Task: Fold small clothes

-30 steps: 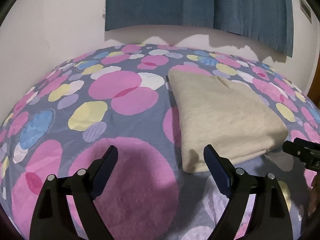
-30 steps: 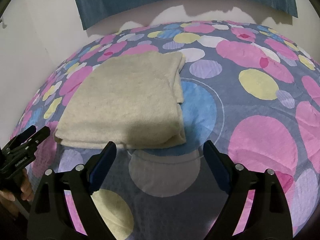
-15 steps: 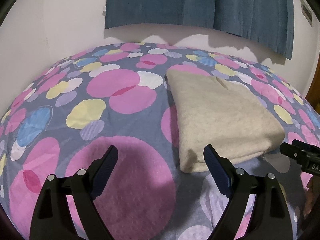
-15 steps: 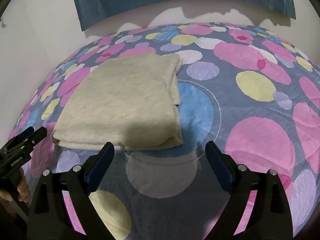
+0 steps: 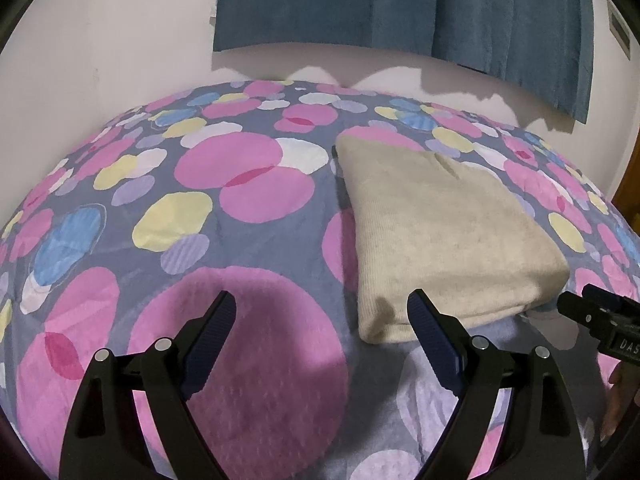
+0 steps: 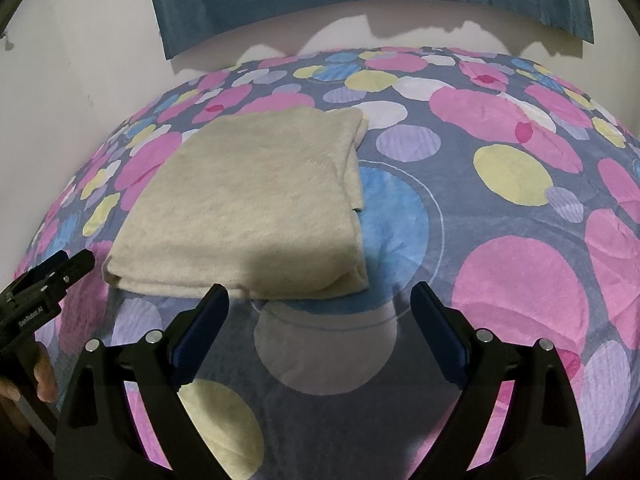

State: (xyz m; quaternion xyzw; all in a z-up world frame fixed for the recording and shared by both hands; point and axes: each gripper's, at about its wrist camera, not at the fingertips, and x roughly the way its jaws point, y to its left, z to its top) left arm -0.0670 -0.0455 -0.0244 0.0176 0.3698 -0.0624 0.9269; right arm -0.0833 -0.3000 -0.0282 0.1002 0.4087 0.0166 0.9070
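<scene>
A cream knit garment [image 5: 436,232] lies folded into a neat rectangle on the dotted bedspread; it also shows in the right wrist view [image 6: 256,208]. My left gripper [image 5: 322,312] is open and empty, held above the bed just left of the garment's near corner. My right gripper [image 6: 320,304] is open and empty, held just in front of the garment's near edge. The right gripper's tip [image 5: 600,320] shows at the right edge of the left wrist view, and the left gripper's tip [image 6: 44,284] at the left edge of the right wrist view.
The bedspread [image 5: 224,184] is grey-blue with pink, yellow and blue circles and fills both views [image 6: 520,184]. A white wall [image 5: 100,40] with a dark blue curtain [image 5: 400,4] stands behind the bed.
Both grippers have drawn back slightly from the folded garment and stay open. The garment has not moved.
</scene>
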